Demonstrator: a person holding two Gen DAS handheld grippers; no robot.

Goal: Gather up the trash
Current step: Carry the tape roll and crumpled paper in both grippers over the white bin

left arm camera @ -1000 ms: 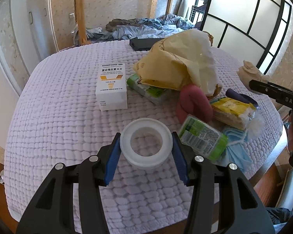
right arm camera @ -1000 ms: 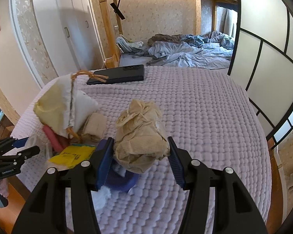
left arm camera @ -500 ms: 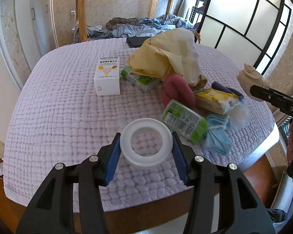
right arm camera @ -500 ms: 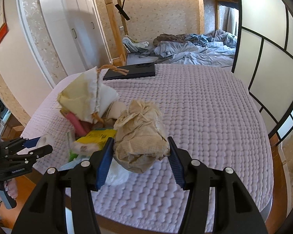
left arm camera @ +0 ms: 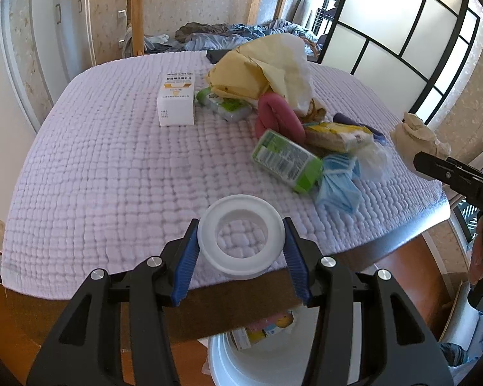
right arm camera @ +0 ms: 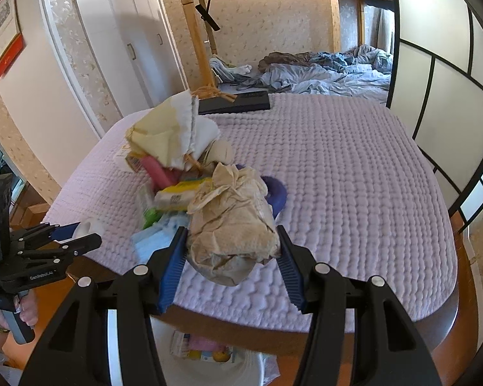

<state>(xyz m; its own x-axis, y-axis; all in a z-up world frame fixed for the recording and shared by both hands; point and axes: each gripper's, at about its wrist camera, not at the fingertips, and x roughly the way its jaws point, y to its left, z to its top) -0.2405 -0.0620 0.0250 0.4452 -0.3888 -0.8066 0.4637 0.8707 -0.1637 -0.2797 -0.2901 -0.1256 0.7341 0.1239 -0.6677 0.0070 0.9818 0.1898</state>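
My left gripper (left arm camera: 240, 244) is shut on a white plastic ring (left arm camera: 241, 241), held above the near edge of the lilac quilted table (left arm camera: 96, 167). My right gripper (right arm camera: 232, 251) is shut on a crumpled brown paper wad (right arm camera: 232, 222), also over the table's near edge. A white trash bin (left arm camera: 273, 360) stands on the floor below both grippers and shows in the right wrist view (right arm camera: 209, 363) with some packets inside. The paper wad also shows at the right of the left wrist view (left arm camera: 415, 138).
A pile on the table holds a yellow paper bag (left arm camera: 257, 67), a white medicine box (left arm camera: 176, 101), a pink ring (left arm camera: 275, 117), green packets (left arm camera: 285, 160), blue masks (left arm camera: 338, 183) and a yellow packet (left arm camera: 338, 133). A black flat case (right arm camera: 235, 103) lies at the far side.
Both grippers have pulled back and risen from over the table to its near edge, carrying the ring and the paper wad. The trash bin has come into view below.
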